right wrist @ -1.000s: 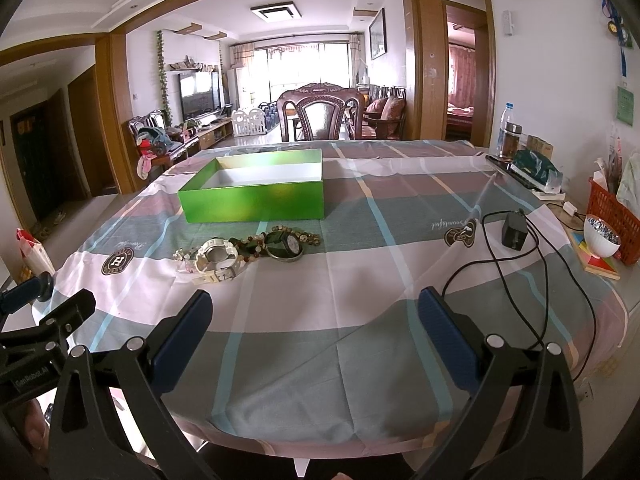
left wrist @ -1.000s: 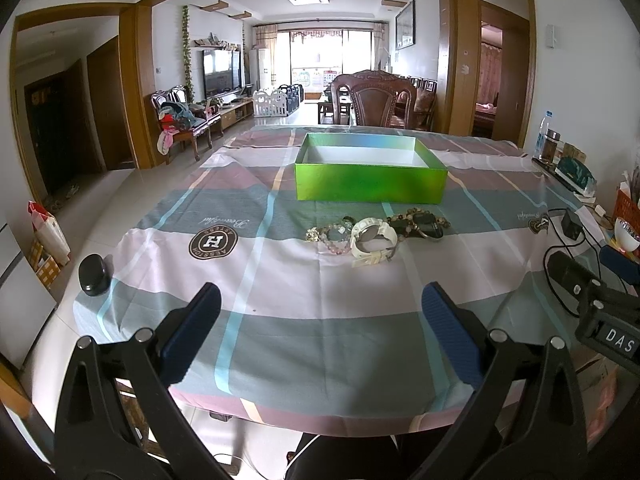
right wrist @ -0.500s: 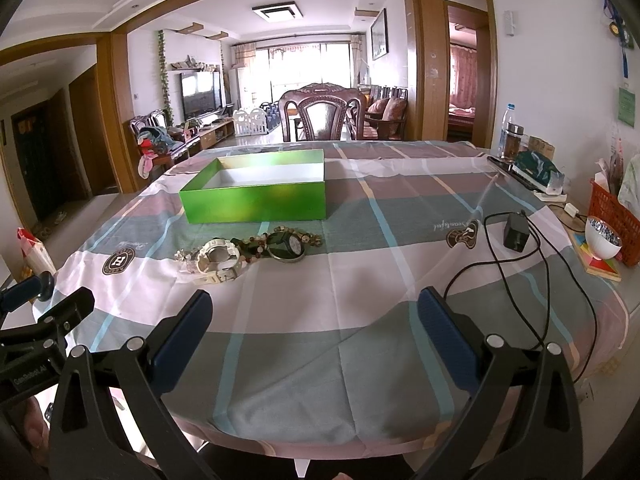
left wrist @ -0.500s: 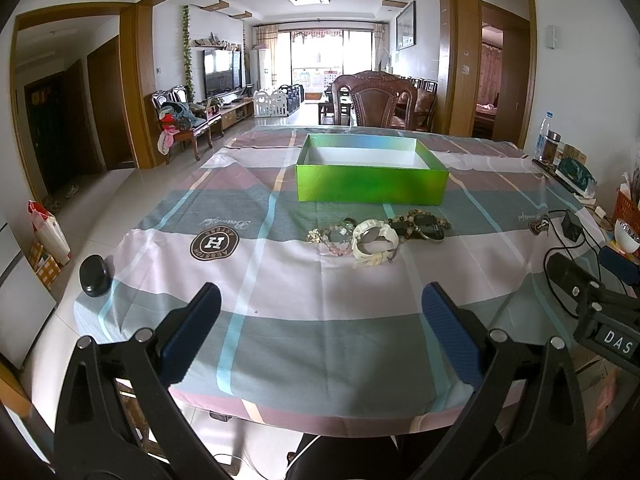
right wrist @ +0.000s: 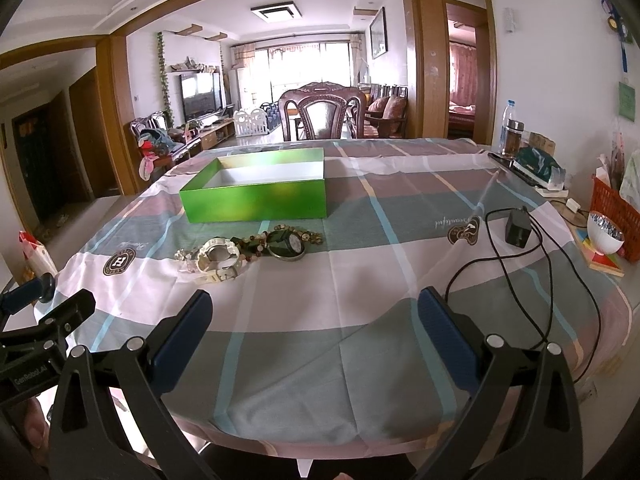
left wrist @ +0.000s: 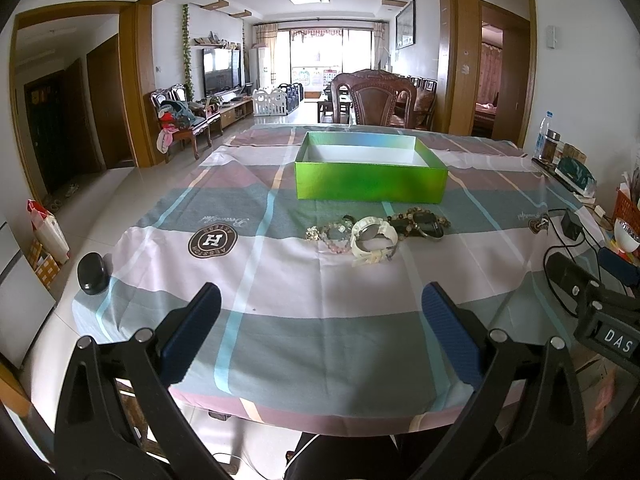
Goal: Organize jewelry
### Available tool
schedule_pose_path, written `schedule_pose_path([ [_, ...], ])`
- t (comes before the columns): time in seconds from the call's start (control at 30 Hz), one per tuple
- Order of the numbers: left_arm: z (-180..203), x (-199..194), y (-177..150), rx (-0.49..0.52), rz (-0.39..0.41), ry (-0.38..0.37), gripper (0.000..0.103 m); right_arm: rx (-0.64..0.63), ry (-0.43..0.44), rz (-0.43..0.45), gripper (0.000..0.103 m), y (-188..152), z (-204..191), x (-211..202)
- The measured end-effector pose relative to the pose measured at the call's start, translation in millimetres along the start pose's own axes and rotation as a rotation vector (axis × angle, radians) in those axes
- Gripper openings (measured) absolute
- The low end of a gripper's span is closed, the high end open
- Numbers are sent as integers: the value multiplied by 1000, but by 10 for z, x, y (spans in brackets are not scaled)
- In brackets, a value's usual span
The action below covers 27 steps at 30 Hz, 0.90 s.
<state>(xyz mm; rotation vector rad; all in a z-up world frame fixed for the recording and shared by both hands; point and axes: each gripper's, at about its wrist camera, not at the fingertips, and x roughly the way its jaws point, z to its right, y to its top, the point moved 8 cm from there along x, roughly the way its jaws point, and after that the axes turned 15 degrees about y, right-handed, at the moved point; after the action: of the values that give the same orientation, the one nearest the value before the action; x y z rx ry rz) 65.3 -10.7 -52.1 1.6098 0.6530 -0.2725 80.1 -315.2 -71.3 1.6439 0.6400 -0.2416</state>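
Observation:
A pile of jewelry lies mid-table on the plaid cloth: a white watch (left wrist: 373, 236) (right wrist: 219, 256), a dark watch (left wrist: 427, 225) (right wrist: 287, 245), a clear bead bracelet (left wrist: 330, 234) (right wrist: 186, 257) and brown bead strands (right wrist: 308, 237). An open green box (left wrist: 370, 178) (right wrist: 256, 200) with a white, empty-looking inside stands just behind the pile. My left gripper (left wrist: 320, 320) is open and empty above the near table edge. My right gripper (right wrist: 316, 320) is open and empty, also near the front edge, right of the pile.
A black charger (right wrist: 518, 230) with a looping cable (right wrist: 520, 280) lies on the right. A white bowl (right wrist: 606, 232), red basket (right wrist: 618, 208) and bottles (right wrist: 512, 136) line the right edge. A black oval object (left wrist: 93, 273) sits at the left corner. A wooden chair (right wrist: 322, 114) stands behind.

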Motion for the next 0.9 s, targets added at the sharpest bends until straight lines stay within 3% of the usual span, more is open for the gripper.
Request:
schedule_pose_path([
  [0.43,71,197,-188,7,-46,-13,99,-10,17,-7,100,-67,167,159],
  [0.57,16,310,-180,-11,-55,-21,99,-46,93,26,100,27,135,102],
  [0.63,1,361,-169,-20,-60,-26,99,-57,91,45,100,94,139,59],
  [0.83,6,556,-110,-31,-69,-42,99,-129,65,308,100,359,100,-244],
  [0.87,12,601,-102,-30,-75,-42,99,-145,30,266,100,327,111,-100],
  [0.9,21,660,-95,-26,-84,-39,99,-162,23,166,100,268,114,104],
])
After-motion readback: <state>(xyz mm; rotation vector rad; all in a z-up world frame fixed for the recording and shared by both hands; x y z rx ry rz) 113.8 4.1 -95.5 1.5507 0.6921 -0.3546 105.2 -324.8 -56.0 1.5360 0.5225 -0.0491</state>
